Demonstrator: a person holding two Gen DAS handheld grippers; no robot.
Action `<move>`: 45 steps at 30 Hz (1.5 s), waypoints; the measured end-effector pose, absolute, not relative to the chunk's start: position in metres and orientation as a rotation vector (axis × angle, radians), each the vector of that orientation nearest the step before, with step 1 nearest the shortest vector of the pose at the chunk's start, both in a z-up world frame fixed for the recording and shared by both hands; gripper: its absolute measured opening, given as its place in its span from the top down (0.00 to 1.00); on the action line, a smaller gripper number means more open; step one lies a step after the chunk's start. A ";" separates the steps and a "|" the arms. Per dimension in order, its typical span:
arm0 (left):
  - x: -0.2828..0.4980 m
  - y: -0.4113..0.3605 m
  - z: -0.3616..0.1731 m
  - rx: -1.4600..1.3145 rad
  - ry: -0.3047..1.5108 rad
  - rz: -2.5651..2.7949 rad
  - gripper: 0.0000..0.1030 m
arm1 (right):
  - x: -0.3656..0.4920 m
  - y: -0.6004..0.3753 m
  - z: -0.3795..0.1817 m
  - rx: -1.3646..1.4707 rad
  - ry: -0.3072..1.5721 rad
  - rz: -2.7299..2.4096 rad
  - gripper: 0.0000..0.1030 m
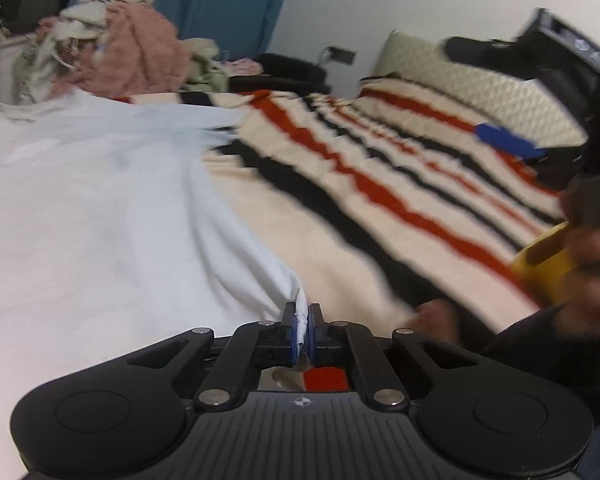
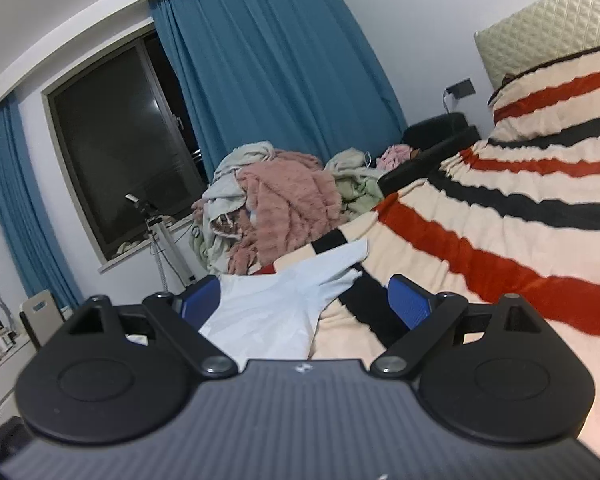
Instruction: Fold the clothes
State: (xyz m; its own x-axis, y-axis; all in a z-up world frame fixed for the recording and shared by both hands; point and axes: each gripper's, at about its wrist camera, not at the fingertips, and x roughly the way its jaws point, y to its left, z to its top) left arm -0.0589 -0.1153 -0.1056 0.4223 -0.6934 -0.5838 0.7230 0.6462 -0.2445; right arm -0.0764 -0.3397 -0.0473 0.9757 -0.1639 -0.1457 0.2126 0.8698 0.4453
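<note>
Seemingly soft white shirt (image 1: 100, 200) bunches, pinched in left tool (image 1: 302, 330).

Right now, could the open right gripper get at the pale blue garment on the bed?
Probably yes: the right gripper is open, the pale blue garment lies between its fingers, and nothing blocks it.

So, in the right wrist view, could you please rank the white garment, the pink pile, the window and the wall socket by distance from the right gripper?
1. White garment, between the open fingers of the right gripper.
2. Pink pile, ahead at the bed's far edge.
3. Window, left, and wall socket, right: both on far walls, too close to call.
</note>
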 end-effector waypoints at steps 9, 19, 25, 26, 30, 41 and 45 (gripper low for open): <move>-0.063 -0.166 -0.131 0.110 0.752 -0.804 0.64 | -0.067 -0.341 -0.052 0.444 0.150 -0.210 0.11; -0.049 -0.100 -0.062 0.126 0.599 -0.554 0.12 | -0.058 -0.324 -0.052 0.348 0.188 -0.180 0.11; -0.036 -0.062 -0.029 0.114 0.514 -0.357 0.02 | -0.054 -0.311 -0.052 0.303 0.212 -0.156 0.11; -0.035 -0.056 -0.027 0.100 0.504 -0.346 0.02 | -0.053 -0.307 -0.052 0.293 0.217 -0.149 0.11; -0.033 -0.039 -0.022 0.067 0.479 -0.305 0.01 | -0.045 -0.291 -0.055 0.231 0.245 -0.132 0.11; -0.029 -0.001 -0.023 0.024 0.491 -0.290 0.01 | -0.025 -0.264 -0.062 0.145 0.319 -0.106 0.11; -0.032 0.001 -0.023 0.023 0.487 -0.287 0.00 | -0.021 -0.260 -0.064 0.132 0.333 -0.105 0.11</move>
State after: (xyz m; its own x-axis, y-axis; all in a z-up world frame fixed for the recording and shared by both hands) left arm -0.0317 0.0010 -0.0232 0.8446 -0.2664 -0.4644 0.2773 0.9597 -0.0462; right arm -0.0210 -0.2604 -0.0645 0.9396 -0.0811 -0.3325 0.1247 0.9859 0.1119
